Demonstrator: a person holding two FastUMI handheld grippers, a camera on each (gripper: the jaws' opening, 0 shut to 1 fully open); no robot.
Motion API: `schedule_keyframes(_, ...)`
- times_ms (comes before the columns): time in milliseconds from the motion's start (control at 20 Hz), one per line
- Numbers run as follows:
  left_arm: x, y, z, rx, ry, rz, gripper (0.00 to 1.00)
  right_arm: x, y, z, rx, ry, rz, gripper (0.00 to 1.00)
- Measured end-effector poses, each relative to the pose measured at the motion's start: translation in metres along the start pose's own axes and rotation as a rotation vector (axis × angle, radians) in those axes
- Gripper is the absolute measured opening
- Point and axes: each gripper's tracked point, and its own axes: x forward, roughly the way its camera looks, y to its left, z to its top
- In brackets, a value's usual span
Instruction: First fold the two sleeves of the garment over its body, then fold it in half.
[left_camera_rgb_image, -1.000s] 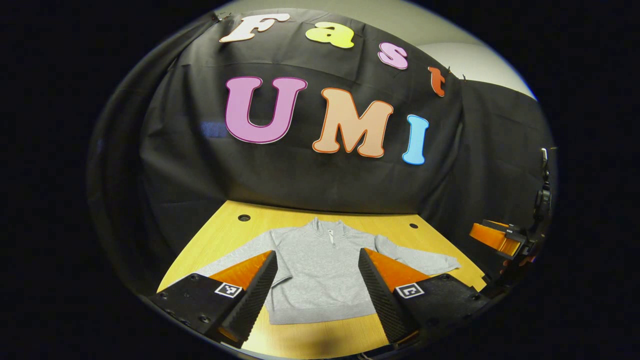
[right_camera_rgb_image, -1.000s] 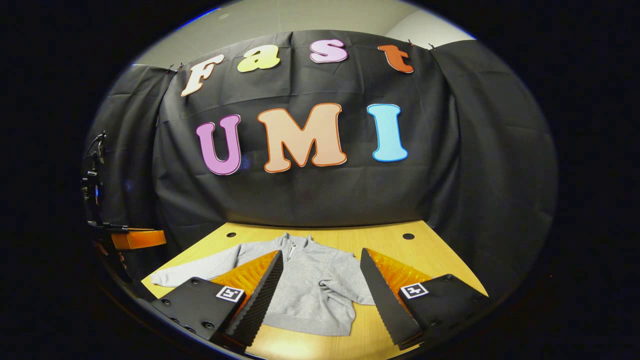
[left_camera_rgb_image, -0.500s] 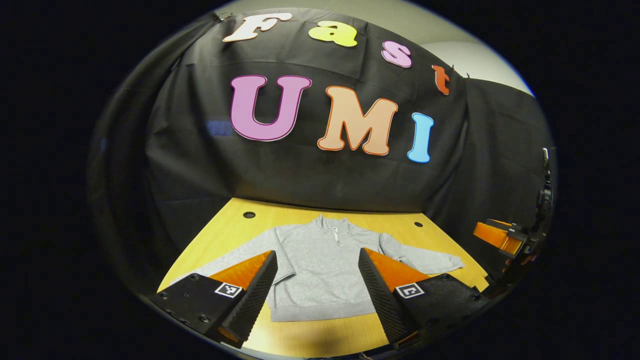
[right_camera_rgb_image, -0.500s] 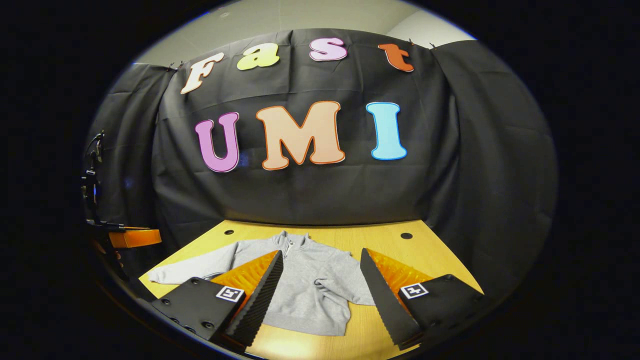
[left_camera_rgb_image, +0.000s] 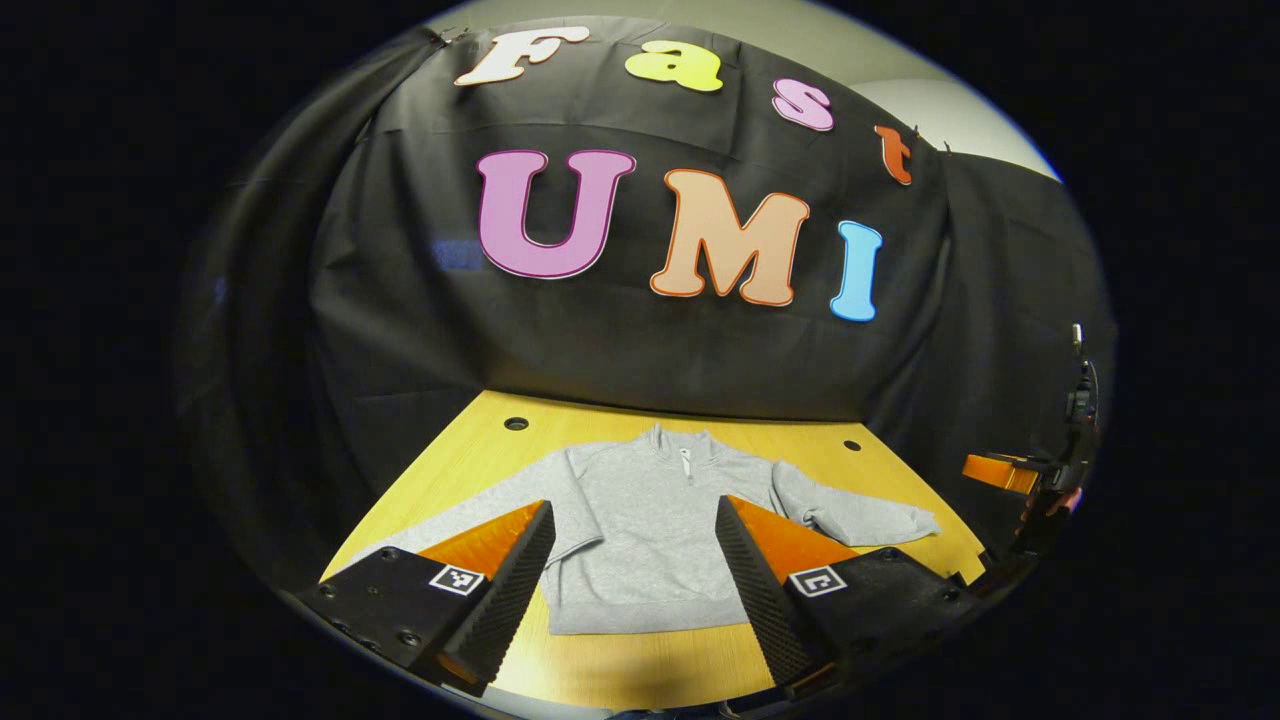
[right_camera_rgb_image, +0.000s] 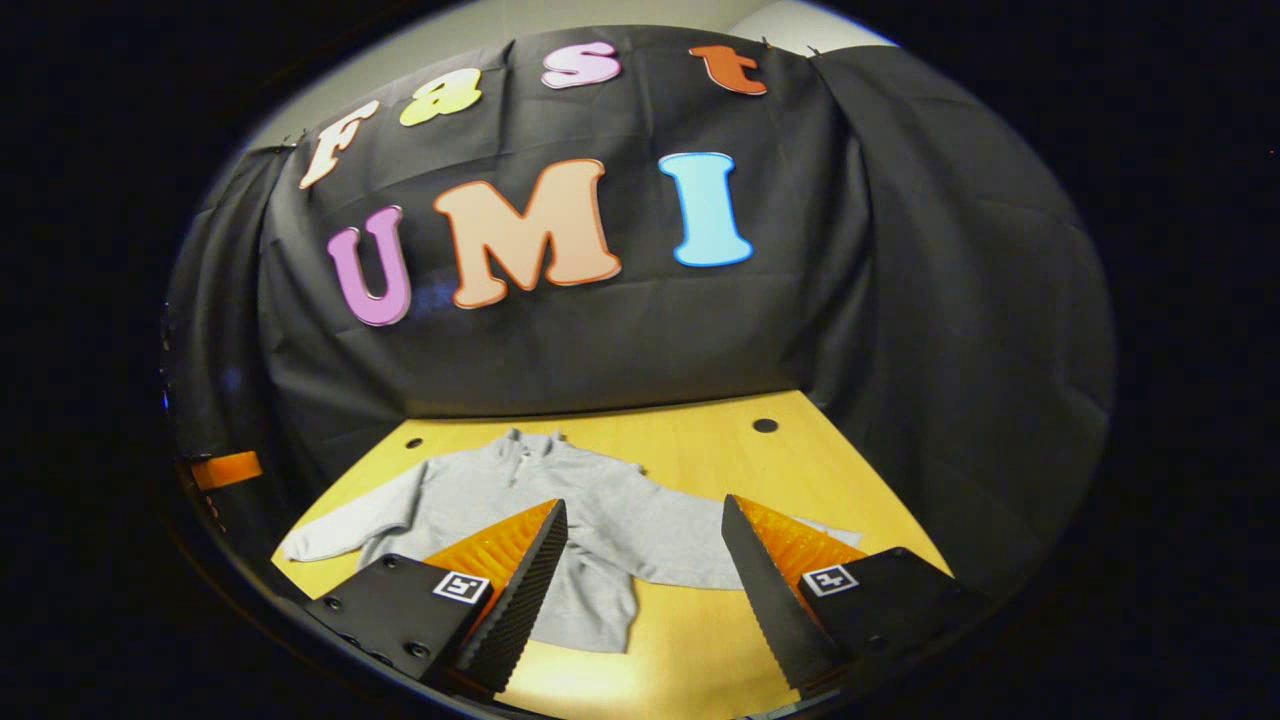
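Note:
A grey zip-collar sweater (left_camera_rgb_image: 640, 520) lies flat on the yellow table (left_camera_rgb_image: 470, 440), collar far and hem near. Both sleeves are spread out: one (left_camera_rgb_image: 860, 518) to the right, the other (left_camera_rgb_image: 450, 515) partly behind my left finger. My left gripper (left_camera_rgb_image: 633, 503) hangs open over the hem with nothing between its fingers. In the right gripper view the sweater (right_camera_rgb_image: 480, 490) sits to the left, and its nearer sleeve (right_camera_rgb_image: 670, 555) runs across the gap of my open right gripper (right_camera_rgb_image: 644, 500). That sleeve's cuff is partly hidden behind a finger.
Small round holes (left_camera_rgb_image: 516, 423) (right_camera_rgb_image: 765, 425) mark the table's far corners. The black cloth wall closes the table at the back and sides. Bare wood (right_camera_rgb_image: 700, 640) shows in front of the hem. The other gripper shows at the edge of each view (left_camera_rgb_image: 1000, 470) (right_camera_rgb_image: 225, 468).
The right gripper has swung to the right, so the sweater slid left in its view and the sleeve now spans its gap. The left gripper drifted slightly left. Both stay open.

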Motion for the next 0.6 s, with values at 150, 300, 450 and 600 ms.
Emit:
schedule_keyframes(150,-0.002,0.001,0.001,-0.009,-0.009,0.031,0.94,0.014,-0.050,-0.015,-0.021,0.039,-0.078,0.98)
schedule_keyframes(300,-0.007,-0.001,0.001,-0.010,-0.010,0.053,0.94,0.035,-0.092,-0.036,-0.063,0.094,-0.132,0.98)
schedule_keyframes(450,-0.011,-0.003,-0.003,0.009,-0.001,0.075,0.94,0.058,-0.123,-0.068,-0.094,0.178,-0.141,0.98)
schedule_keyframes(600,-0.013,-0.003,-0.005,0.033,0.008,0.105,0.94,0.084,-0.151,-0.104,-0.076,0.274,-0.154,0.98)
